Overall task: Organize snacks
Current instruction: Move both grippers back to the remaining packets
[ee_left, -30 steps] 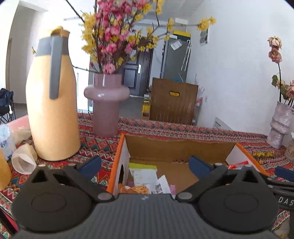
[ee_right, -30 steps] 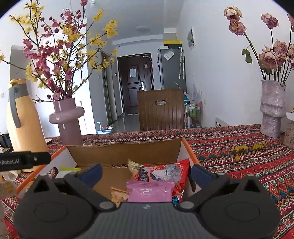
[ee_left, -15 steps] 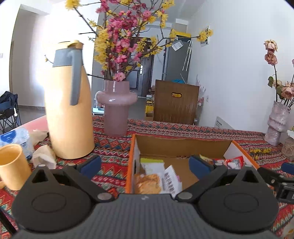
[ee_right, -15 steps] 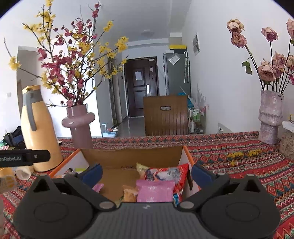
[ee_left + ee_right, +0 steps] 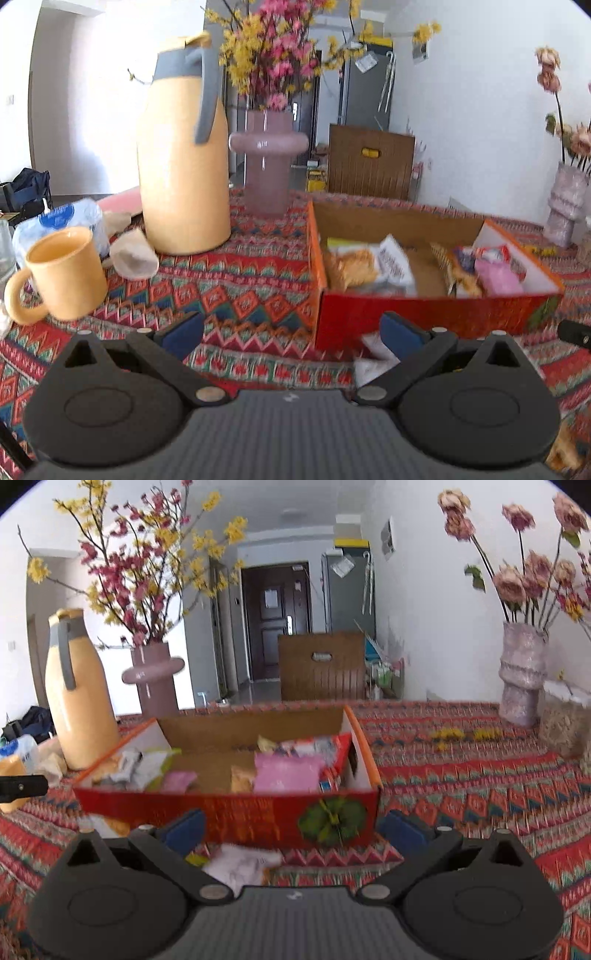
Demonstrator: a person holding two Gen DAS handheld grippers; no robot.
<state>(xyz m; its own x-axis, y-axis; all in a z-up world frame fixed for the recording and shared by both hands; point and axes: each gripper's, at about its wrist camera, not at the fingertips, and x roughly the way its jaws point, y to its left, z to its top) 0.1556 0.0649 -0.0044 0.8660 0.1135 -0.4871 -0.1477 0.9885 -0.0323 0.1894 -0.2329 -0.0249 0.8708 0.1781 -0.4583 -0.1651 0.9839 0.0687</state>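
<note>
An open red and orange cardboard box [image 5: 424,312] [image 5: 229,812] stands on the patterned tablecloth and holds several snack packets, among them a pink packet [image 5: 286,773] [image 5: 496,277] and a white packet [image 5: 393,264]. A loose white packet [image 5: 240,864] [image 5: 369,360] lies on the cloth in front of the box. My left gripper [image 5: 291,332] hangs open, left of the box's front, nothing between its fingers. My right gripper [image 5: 291,829] is open too, just in front of the box wall, above the loose packet.
A tall yellow thermos jug [image 5: 184,162] [image 5: 79,698], a yellow mug [image 5: 64,273] and crumpled paper [image 5: 133,254] stand left of the box. A pink vase [image 5: 267,162] with blossoms is behind. A pale vase [image 5: 521,675] and a jar [image 5: 563,720] stand at the right.
Both grippers have drawn back and up from over the box; its red front wall and a loose packet before it now show. The left view has shifted leftward, revealing the mug.
</note>
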